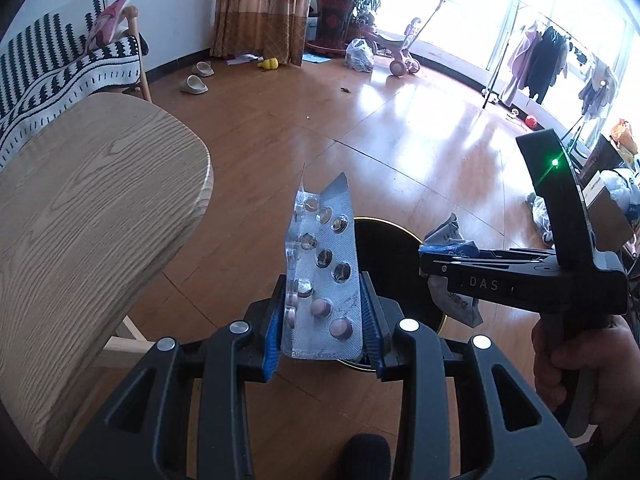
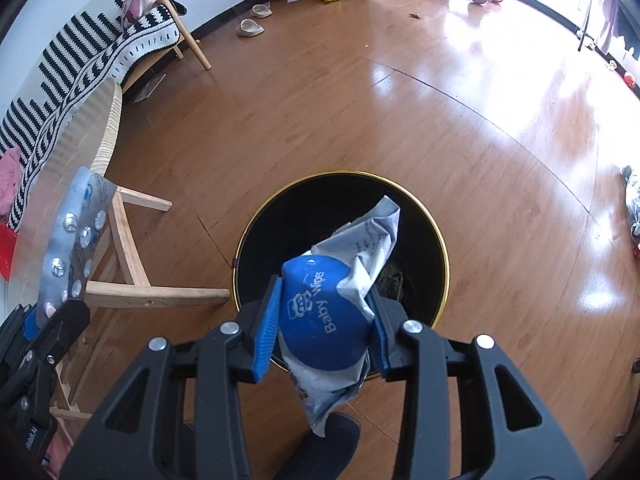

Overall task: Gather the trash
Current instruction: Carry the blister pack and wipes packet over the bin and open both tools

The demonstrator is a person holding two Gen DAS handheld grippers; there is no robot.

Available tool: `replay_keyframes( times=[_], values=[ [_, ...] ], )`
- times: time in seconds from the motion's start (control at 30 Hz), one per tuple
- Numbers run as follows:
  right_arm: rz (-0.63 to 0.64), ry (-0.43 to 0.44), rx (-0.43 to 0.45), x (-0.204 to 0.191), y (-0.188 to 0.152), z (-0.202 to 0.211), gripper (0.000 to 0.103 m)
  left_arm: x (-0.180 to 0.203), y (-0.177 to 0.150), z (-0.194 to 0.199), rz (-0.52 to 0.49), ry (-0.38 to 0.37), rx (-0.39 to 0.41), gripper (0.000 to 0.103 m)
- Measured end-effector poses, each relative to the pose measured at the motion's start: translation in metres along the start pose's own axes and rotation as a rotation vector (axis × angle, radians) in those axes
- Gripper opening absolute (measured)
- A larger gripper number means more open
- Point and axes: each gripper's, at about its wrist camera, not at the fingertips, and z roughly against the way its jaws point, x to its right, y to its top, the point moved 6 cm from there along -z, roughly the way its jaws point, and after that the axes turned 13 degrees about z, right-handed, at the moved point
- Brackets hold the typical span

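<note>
My left gripper (image 1: 324,320) is shut on a silver pill blister pack (image 1: 324,272) that stands upright between the blue pads, near the rim of a round black bin with a gold rim (image 1: 384,222). My right gripper (image 2: 326,320) is shut on a crumpled baby wipes packet (image 2: 324,316) with a blue lid, held over the bin (image 2: 440,236). The right gripper (image 1: 428,260) with its packet (image 1: 452,236) also shows in the left wrist view, above the bin. The blister pack (image 2: 76,236) and left gripper (image 2: 52,320) show at the left of the right wrist view. Dark trash lies inside the bin.
A light wooden table (image 1: 80,220) stands left of the bin, its legs (image 2: 132,248) close by. A striped sofa (image 2: 100,52) lines the far wall. Slippers (image 1: 194,84), a yellow toy (image 1: 268,63), a plastic bag (image 1: 360,56), a tricycle (image 1: 400,56) and a clothes rack (image 1: 540,60) lie beyond on the wood floor.
</note>
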Motion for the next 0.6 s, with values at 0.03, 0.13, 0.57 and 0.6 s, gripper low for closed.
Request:
replay_keyframes(
  times=[0.03,0.13,0.57,0.6],
  values=[
    [-0.001,0.001,0.002,0.001,0.000,0.000,0.039,0.001,0.000,-0.002,0.000,-0.002,-0.003,0.034],
    [-0.014,0.003,0.011,0.003,0.002,0.001,0.049,0.007,-0.002,-0.005,-0.006,-0.006,-0.007,0.034],
    [-0.120,-0.059,0.107,0.029,0.009,0.031,0.073,0.030,-0.011,-0.038,-0.027,-0.091,-0.092,0.034],
    [-0.130,-0.059,0.111,0.032,0.009,0.034,0.073,0.033,-0.013,-0.044,-0.031,-0.096,-0.102,0.034]
  ],
)
